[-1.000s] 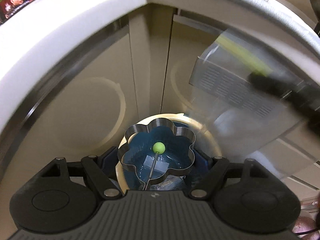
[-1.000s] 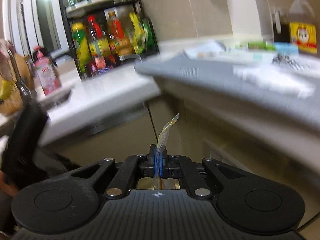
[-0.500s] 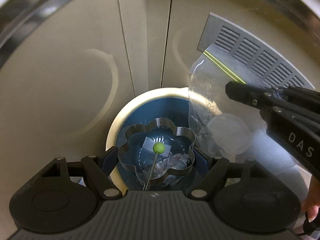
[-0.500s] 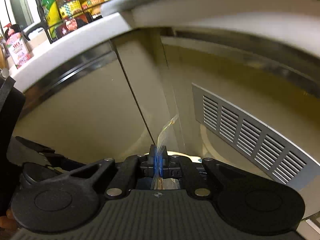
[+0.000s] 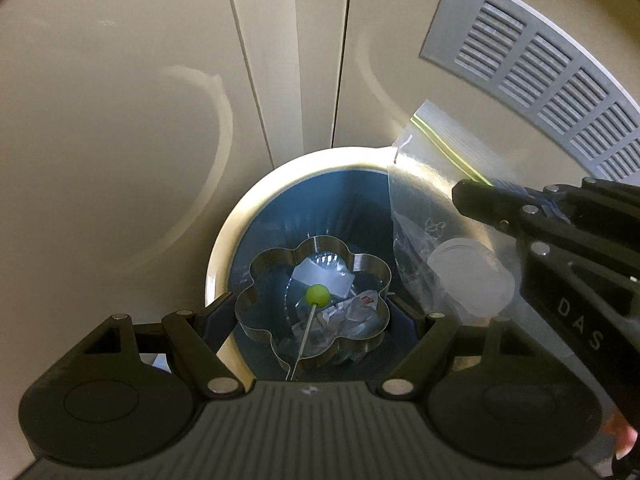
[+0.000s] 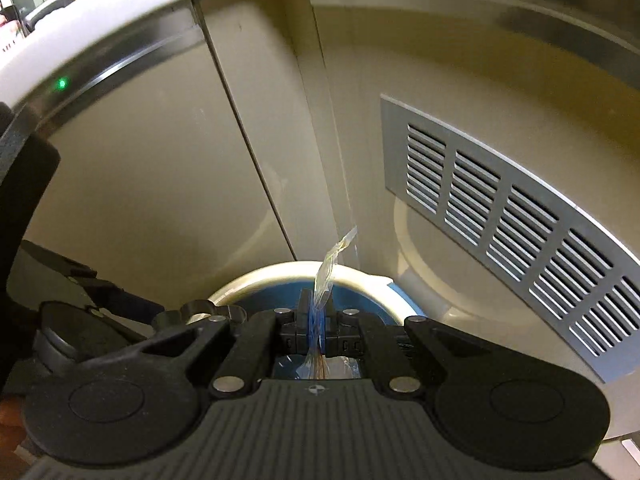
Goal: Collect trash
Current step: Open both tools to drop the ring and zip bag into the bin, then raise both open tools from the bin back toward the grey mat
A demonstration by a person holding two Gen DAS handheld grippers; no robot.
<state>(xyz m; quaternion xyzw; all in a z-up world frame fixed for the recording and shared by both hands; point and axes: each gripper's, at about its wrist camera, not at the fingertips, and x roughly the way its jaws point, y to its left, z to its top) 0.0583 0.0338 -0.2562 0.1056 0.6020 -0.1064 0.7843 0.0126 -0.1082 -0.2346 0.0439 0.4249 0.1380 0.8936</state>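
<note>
So the bin (image 5: 224, 248) already has crumpled trash at the bottom. My right gripper (image 6: 316, 330) is clenched on a clear zip bag (image 5: 432, 216) over the bin's far-right rim; my left gripper (image 5: 316, 312) grips a flower-shaped metal ring (image 5: 256, 308) above the bin's middle. Neither's dropped yet.

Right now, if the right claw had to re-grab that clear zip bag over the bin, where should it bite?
Probably along the zip bag's top edge by the green seal strip, coming from the right as the right claw does. That edge is flat and stiffened; the lower part is slack film bulging around a round lid-like piece. The bag hangs over the trash bin's rim.
</note>
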